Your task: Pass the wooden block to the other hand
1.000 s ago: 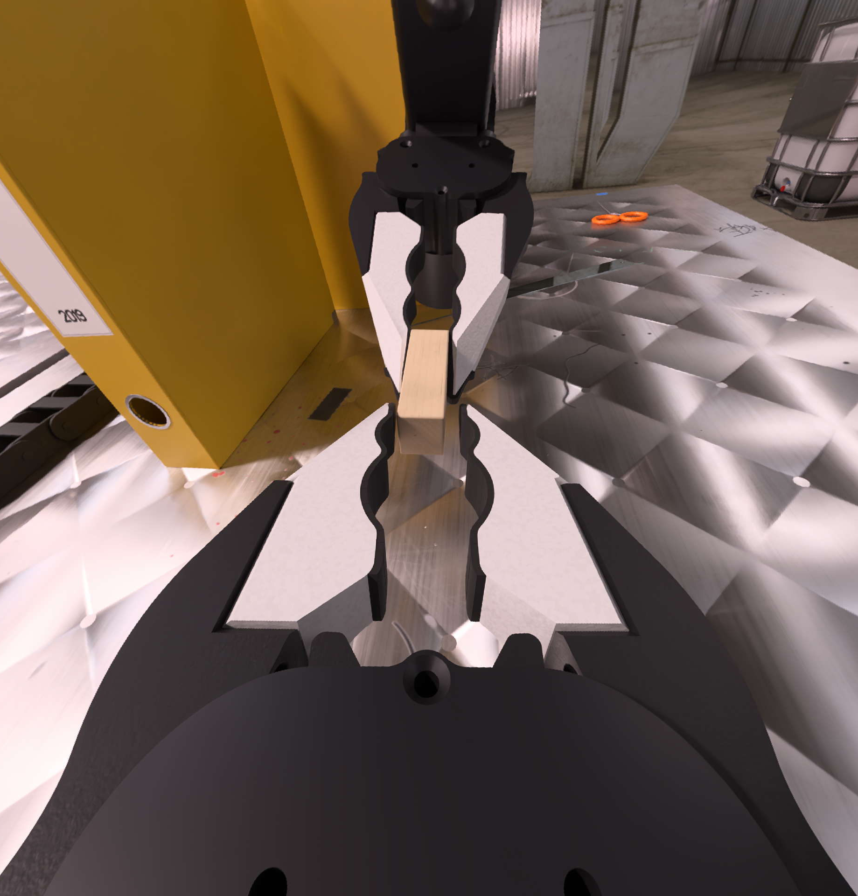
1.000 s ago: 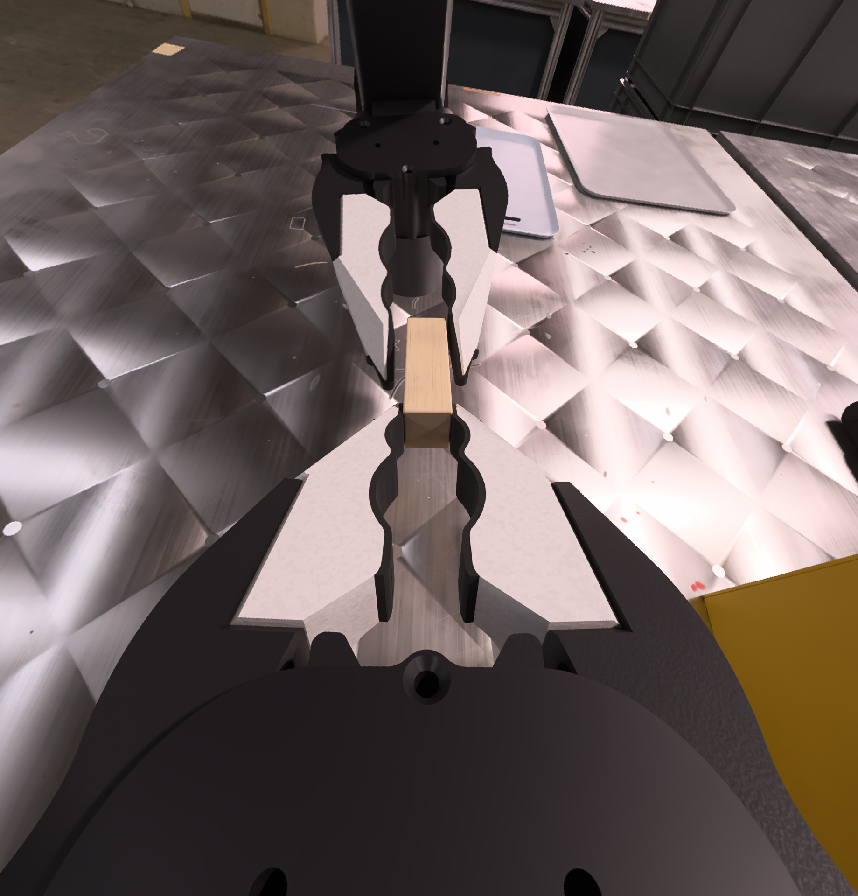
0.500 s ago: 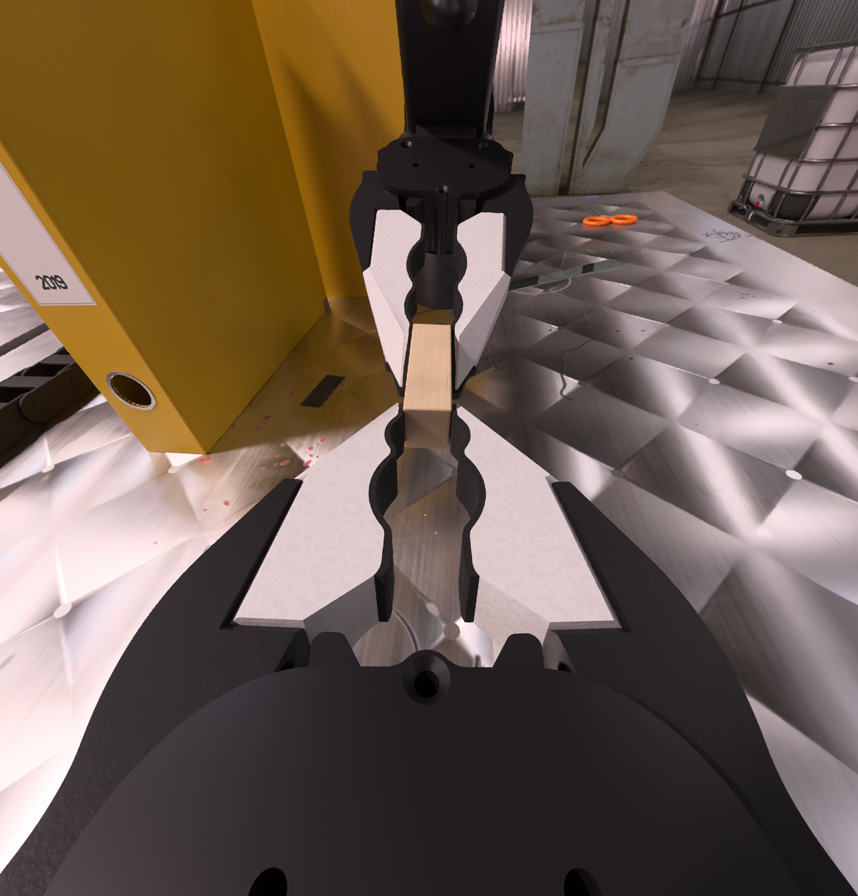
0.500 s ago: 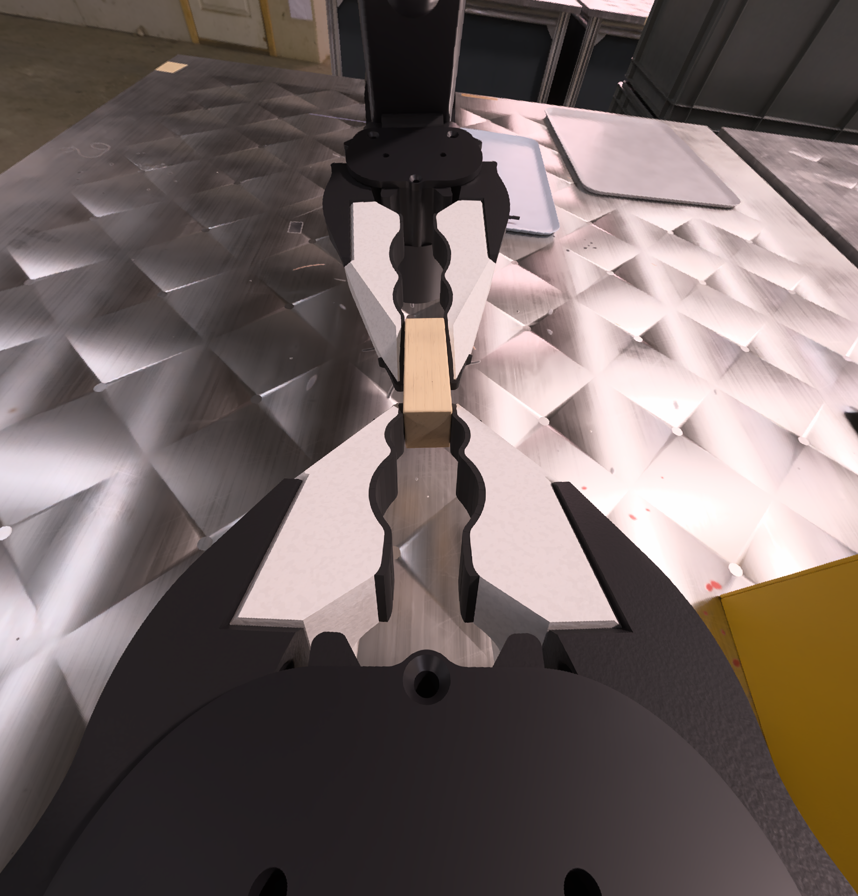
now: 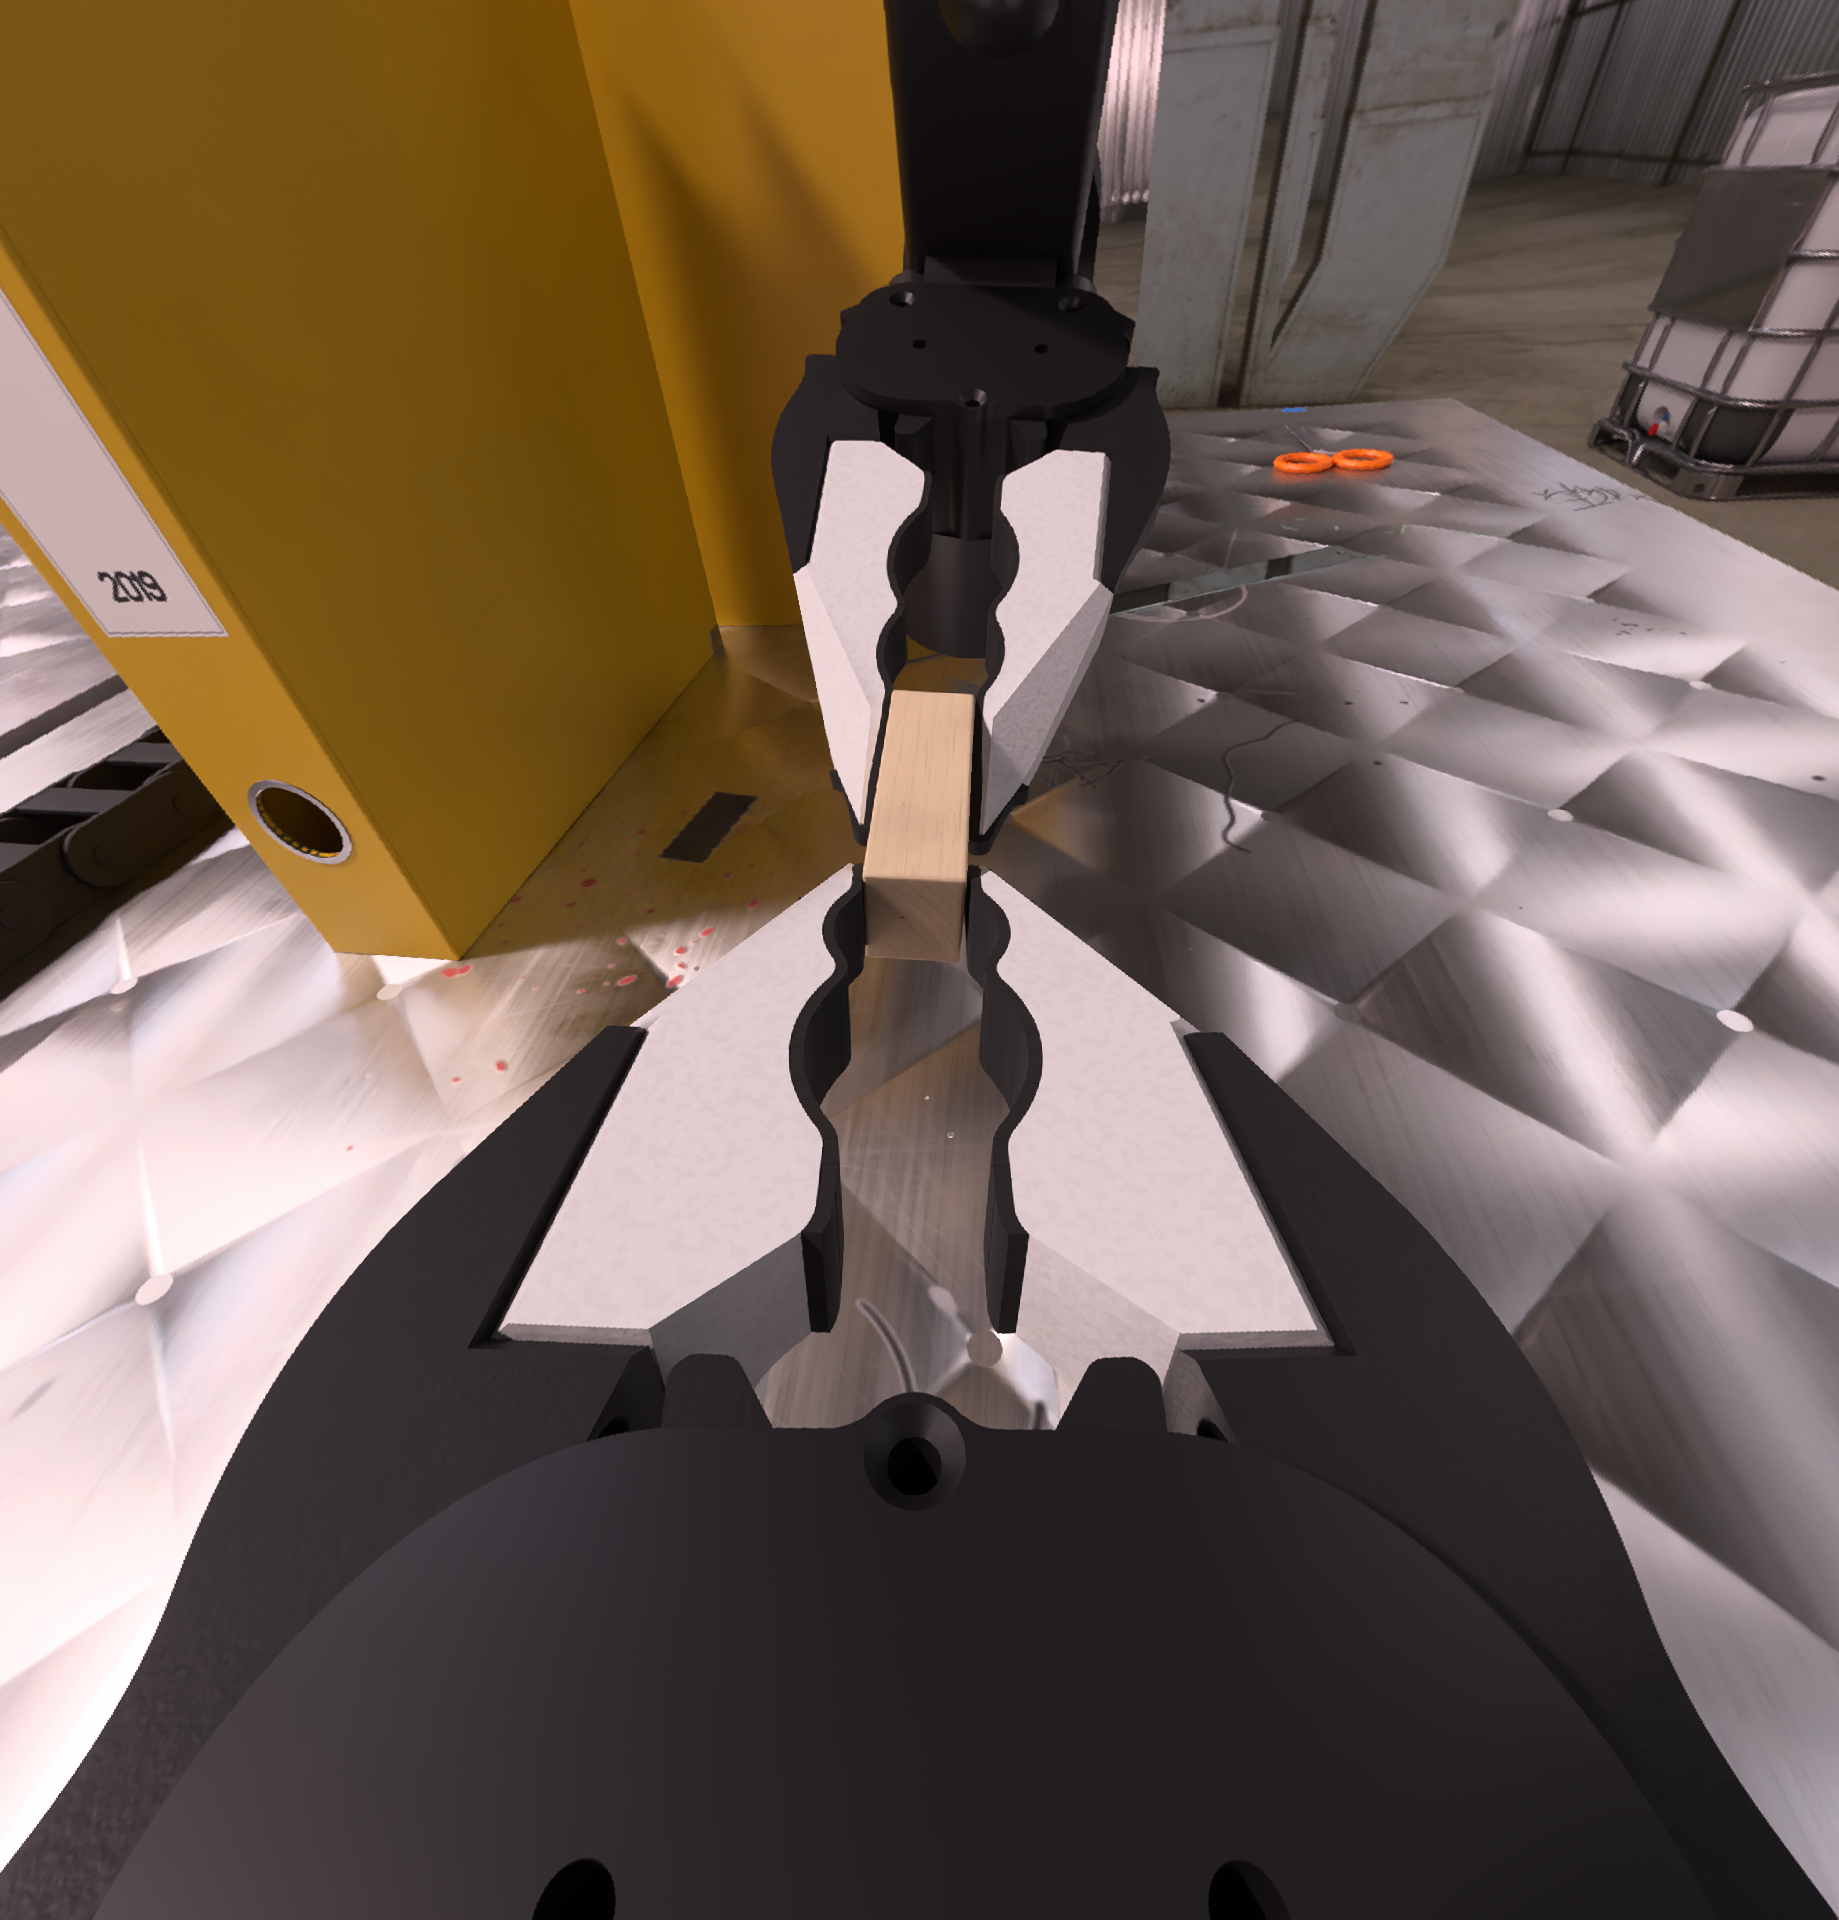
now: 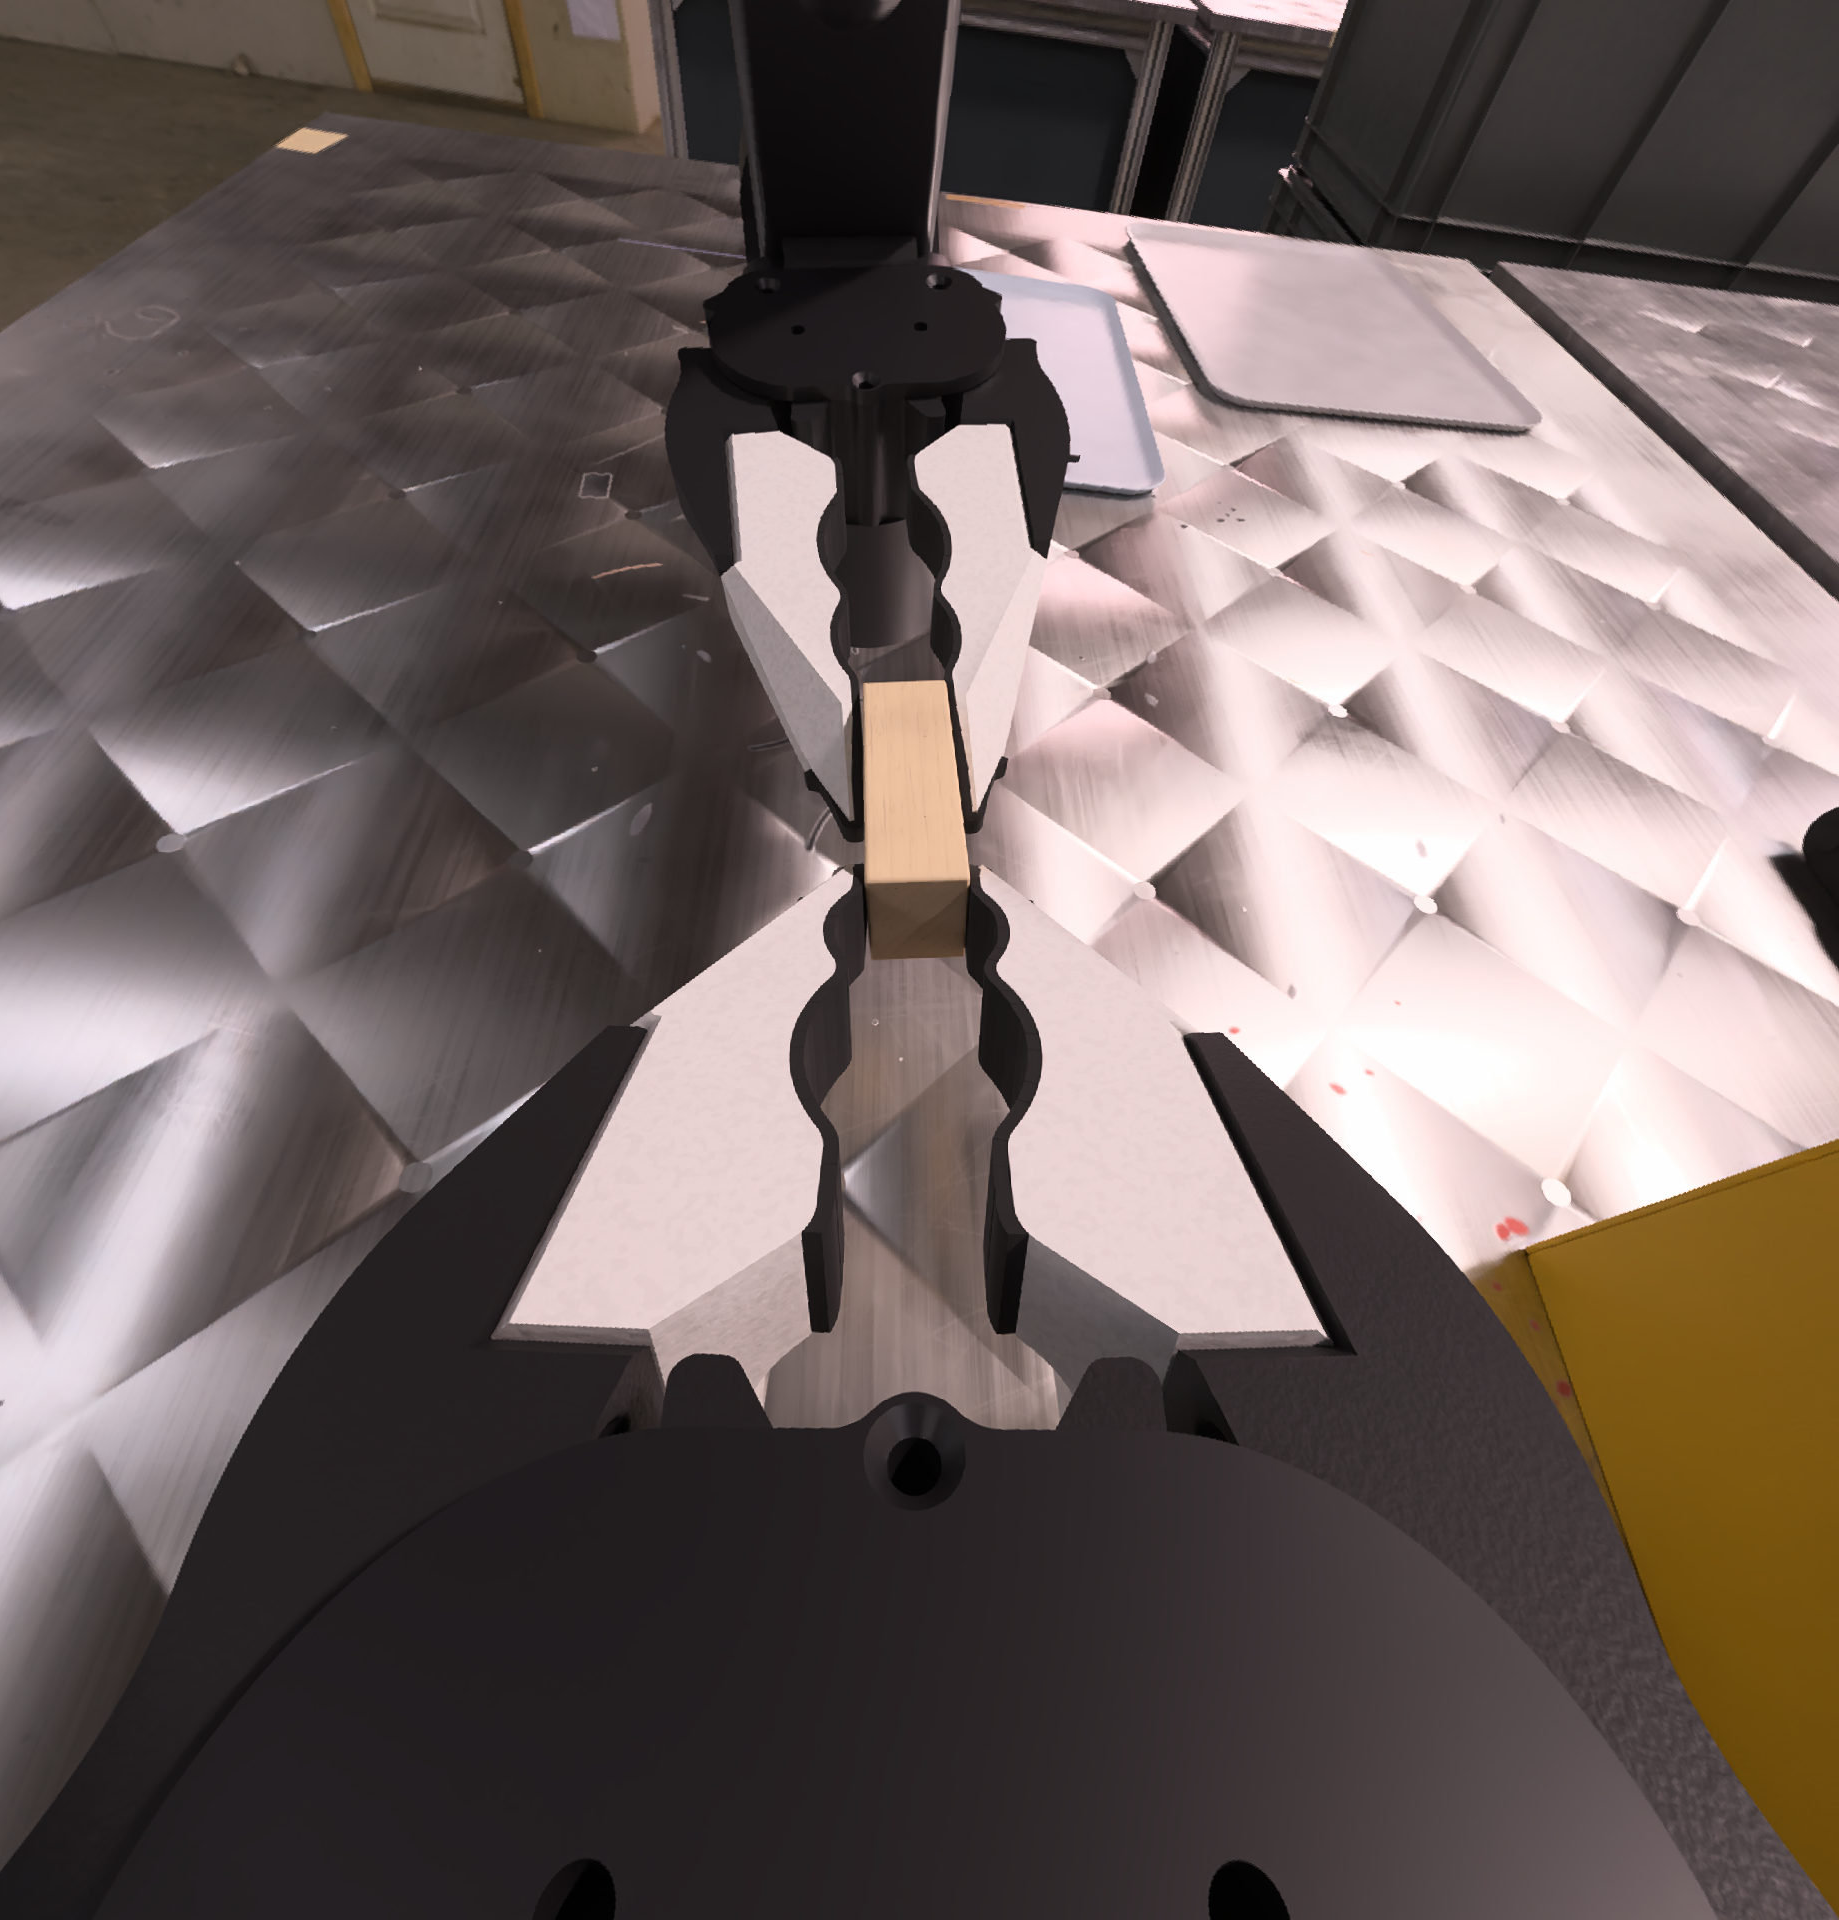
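Since the earlier frames, both grippers have drawn slightly closer along the wooden block [image 5: 917, 821], and the yellow binder [image 5: 354, 416] has slid leftward in the left wrist view. Patterned steel table [image 5: 1517, 935]: it fills both views, its near edge hidden under the gripper bodies. Binder: upright toward the table's left side in the left wrist view, top cut off; a white spine label [image 5: 73, 488] bears printed digits above a round finger hole. In the right wrist view only a yellow corner shows at the lower right edge. Left gripper [image 5: 913, 914]: fingers clamped on the block's near end. Right gripper [image 6: 915, 914]: fingers likewise clamped on the opposite end, so the block spans the two, held clear above the table. Two grey trays [image 6: 1330, 332] lie toward the far right corner in the right wrist view, one partly hidden behind the left gripper. Orange scissors [image 5: 1330, 460] lie near the far edge; their blades are hard to make out. A dark object at the right edge is cut off.
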